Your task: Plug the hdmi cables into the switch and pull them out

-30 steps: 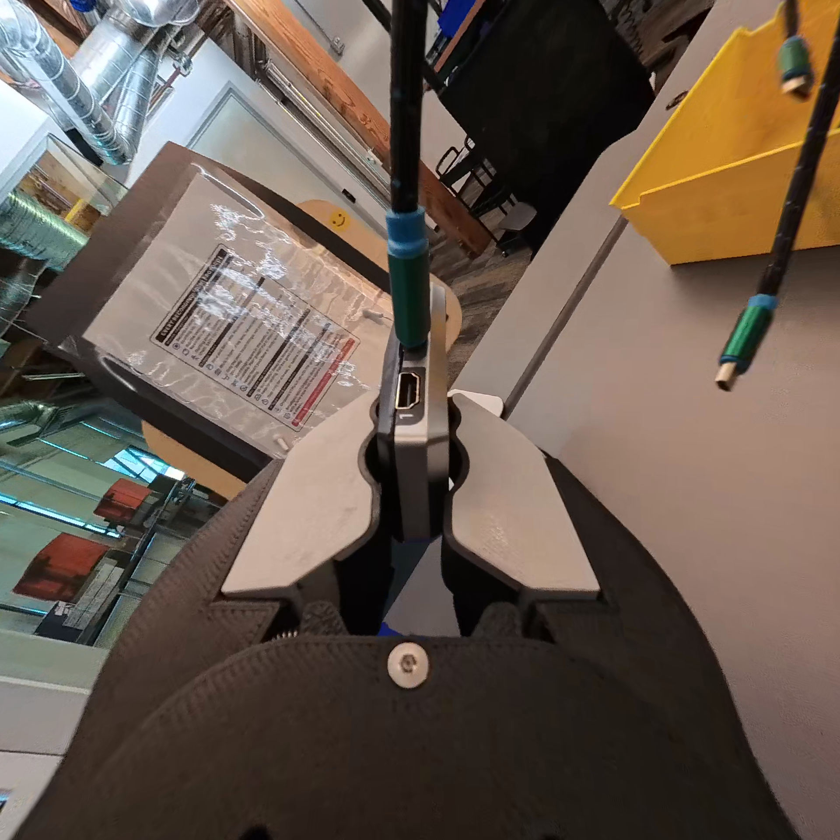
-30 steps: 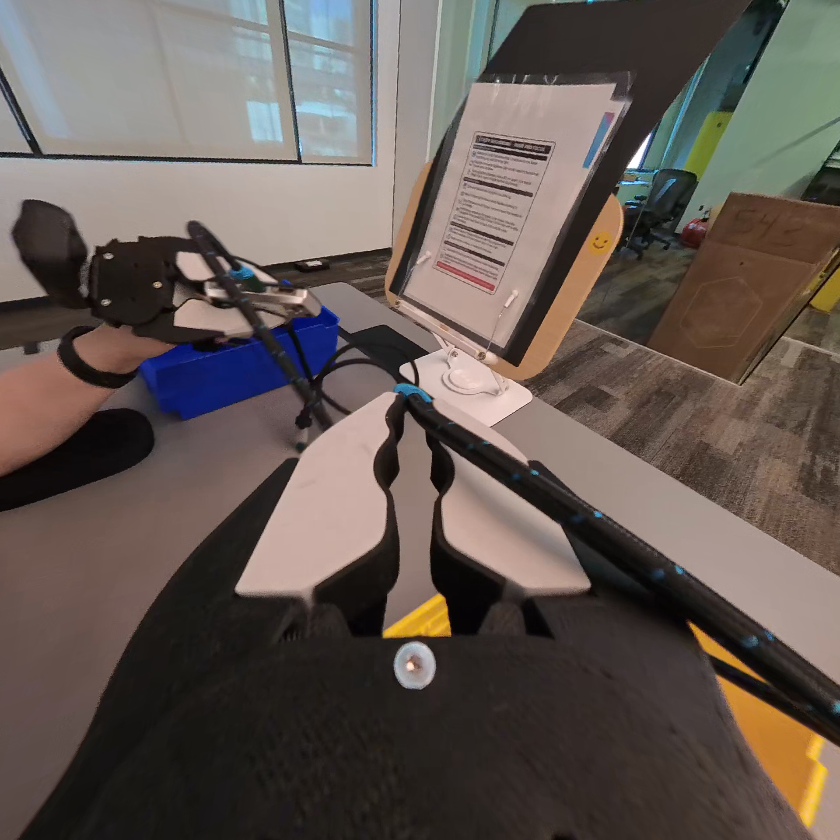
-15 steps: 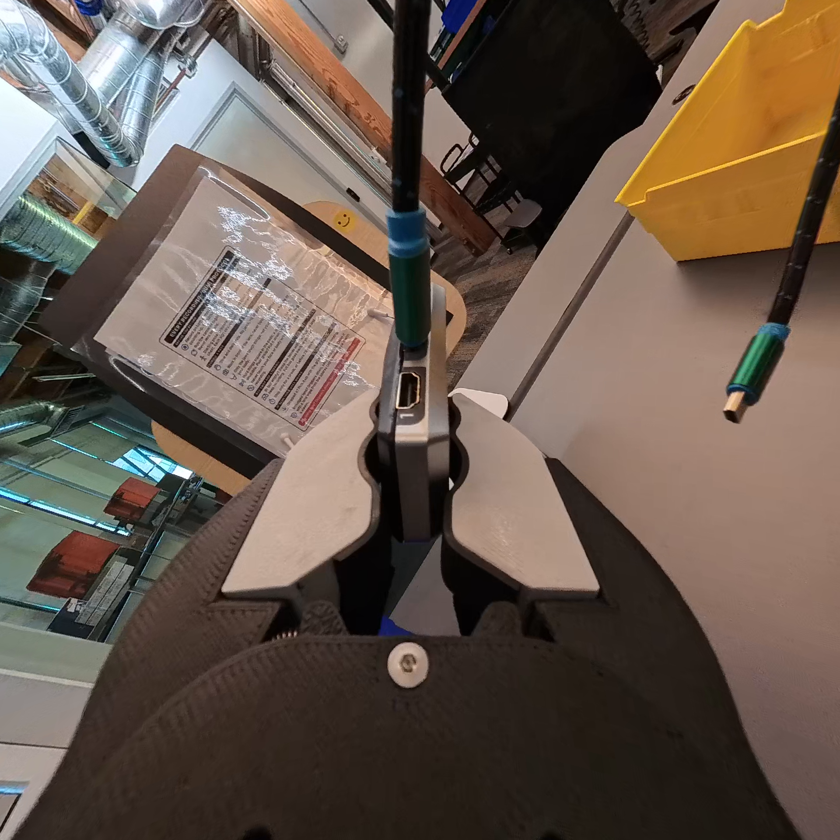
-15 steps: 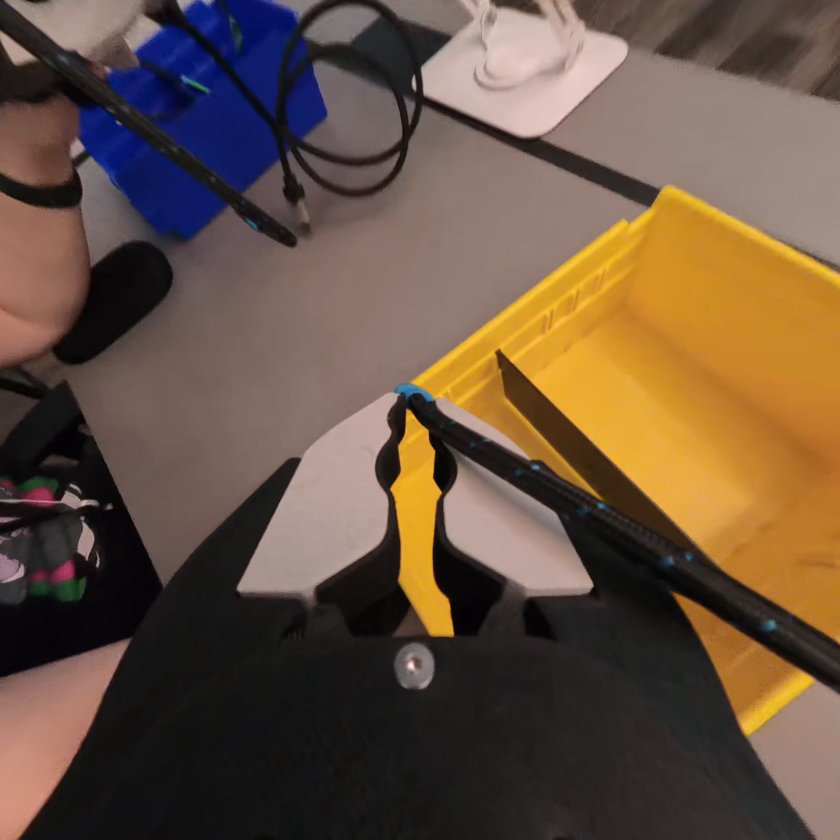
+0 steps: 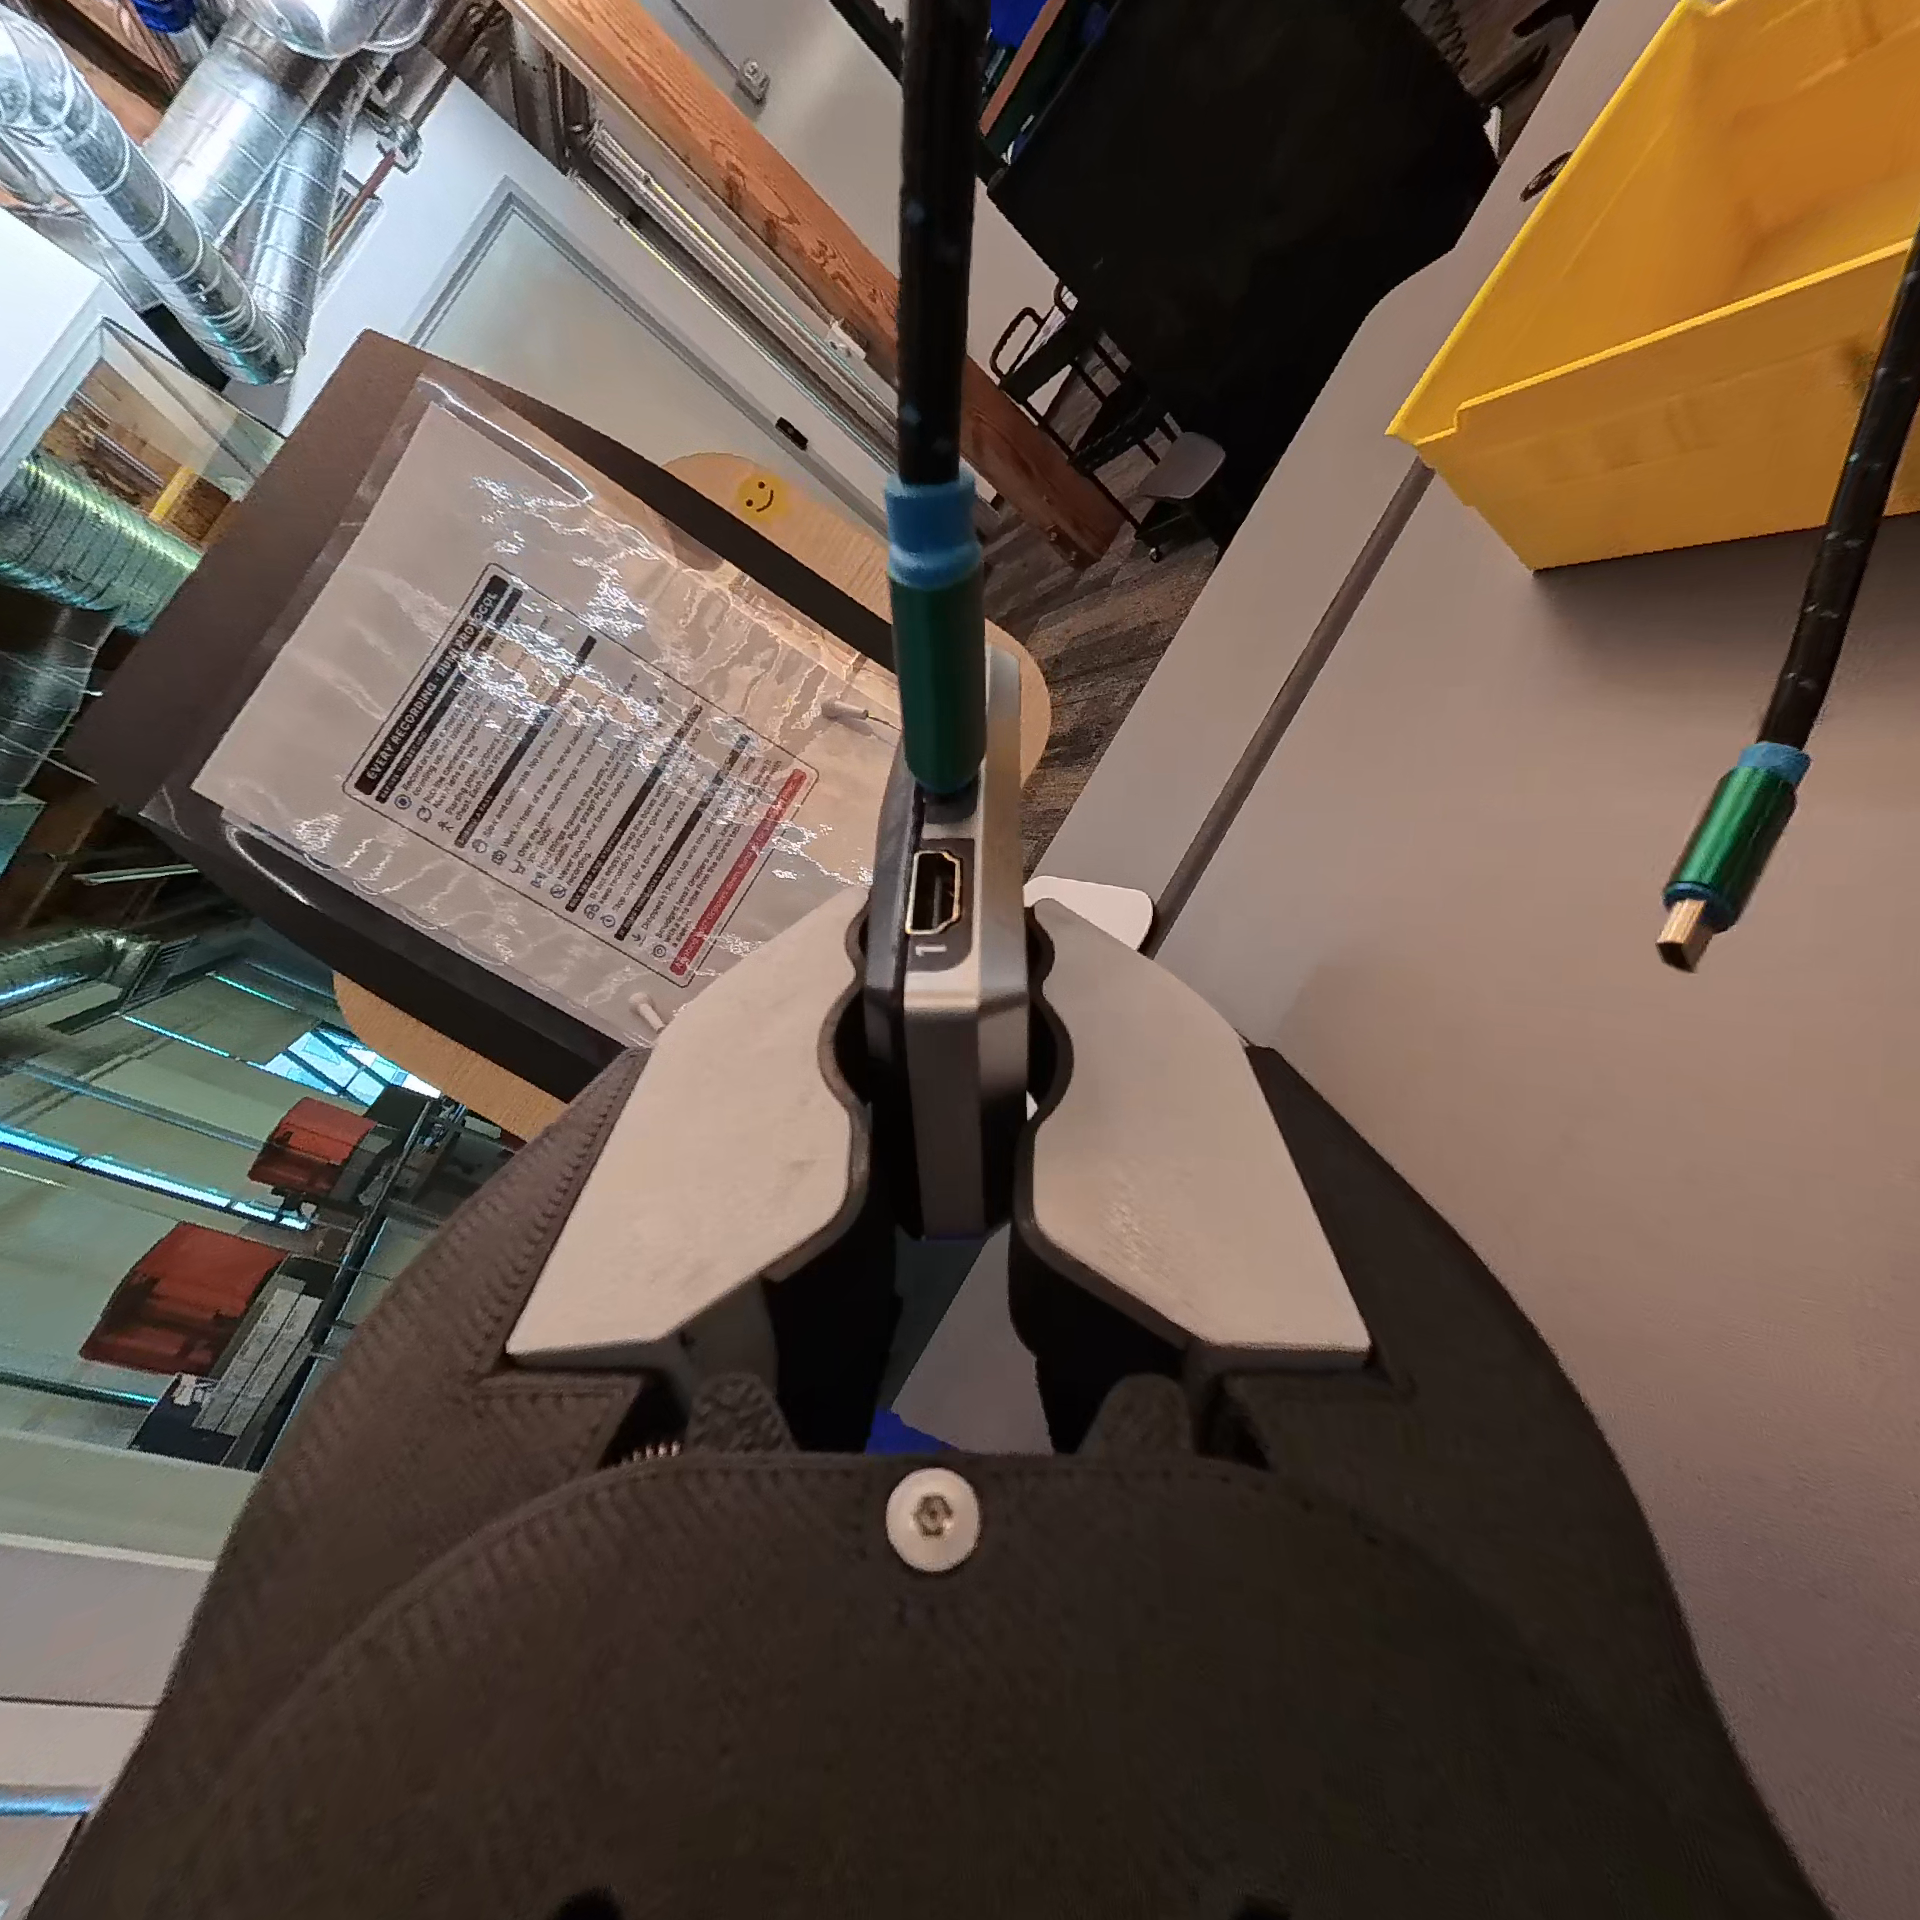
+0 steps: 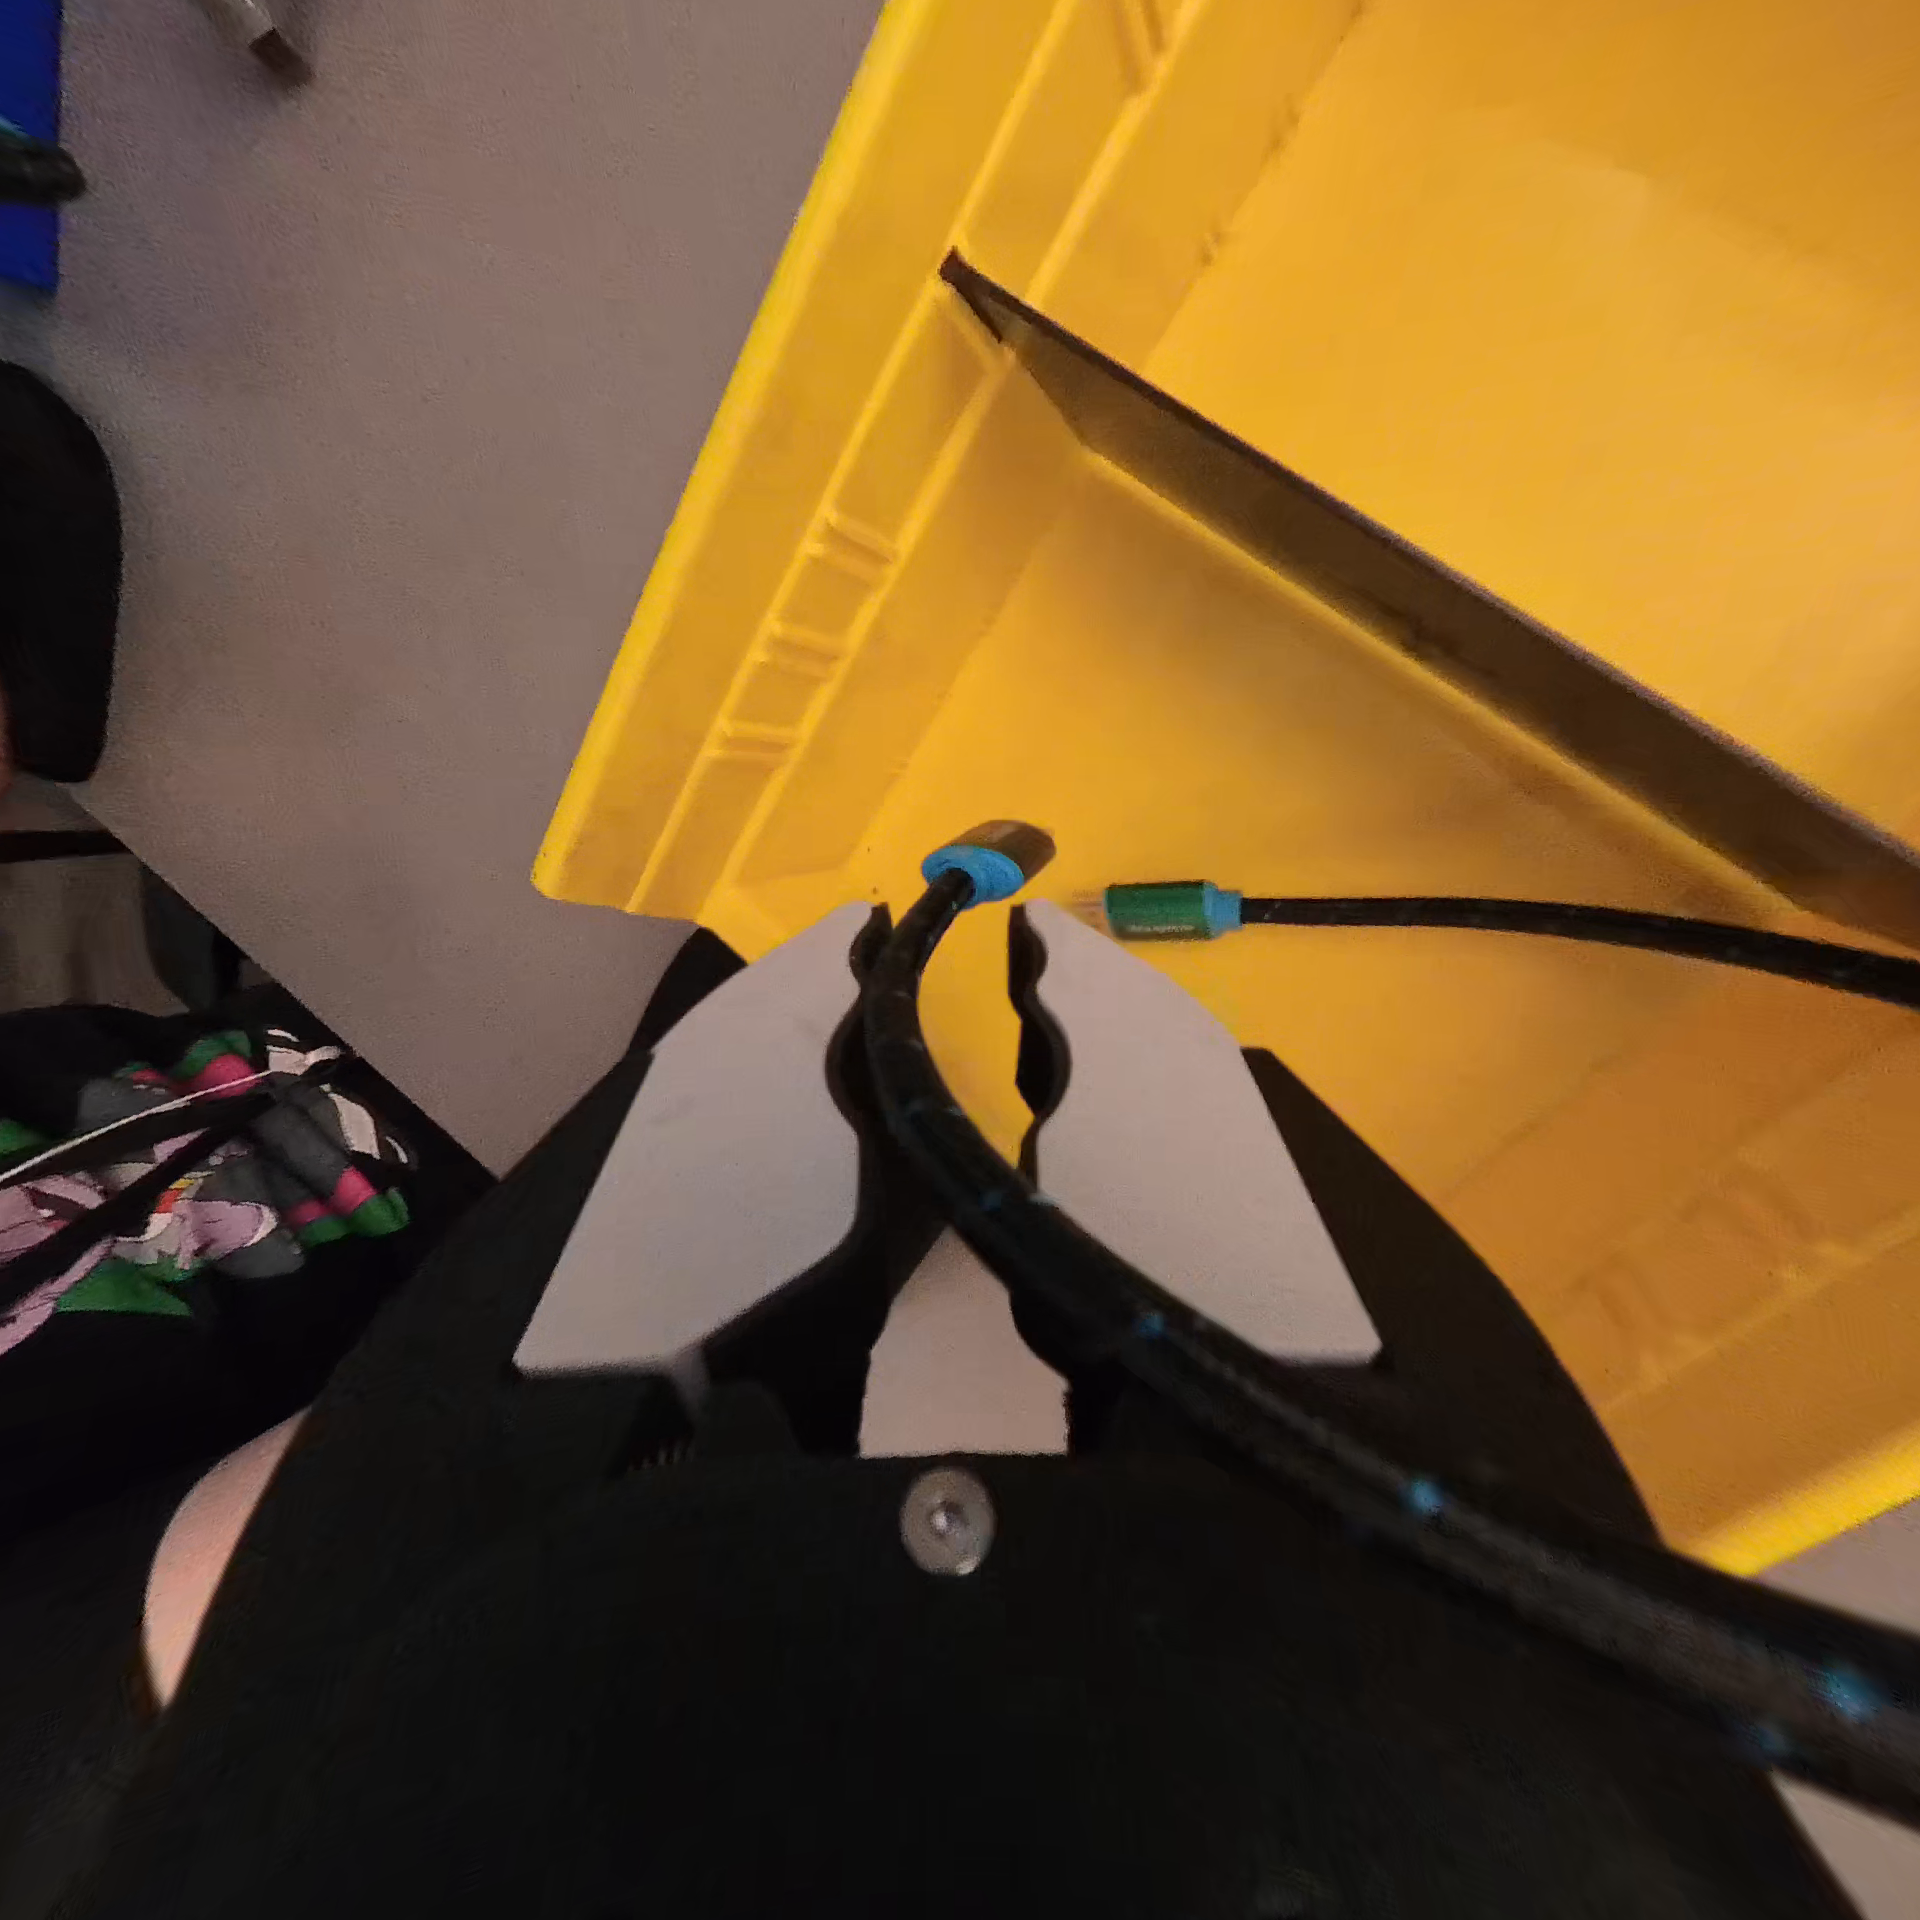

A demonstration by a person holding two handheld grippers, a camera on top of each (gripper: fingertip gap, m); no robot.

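In the left wrist view my left gripper (image 5: 943,935) is shut on the grey HDMI switch (image 5: 945,1081), held on edge. One empty port (image 5: 938,894) faces the camera. A green plug with a blue collar (image 5: 935,665) sits in the switch's far end. A second green plug (image 5: 1725,852) dangles free on its black cable at the right. In the right wrist view my right gripper (image 6: 945,914) is open over the yellow bin (image 6: 727,623). A black braided cable (image 6: 914,1081) lies loose between its fingers, its blue-collared plug (image 6: 987,857) just past the tips. Another green plug (image 6: 1164,909) is beside it.
A black divider (image 6: 1455,623) crosses the yellow bin, which also shows in the left wrist view (image 5: 1662,343). A stand with a printed sheet (image 5: 520,727) is behind the switch. A blue bin's corner (image 6: 26,156) and a person's arm and clothing (image 6: 208,1195) are at the left. Across from one pair of fingers to the other is roughly 35 centimetres.
My right gripper swung down over the yellow bin and its jaws parted, freeing the cable it had pinched. My left gripper kept the switch still. The dangling plug sank lower.
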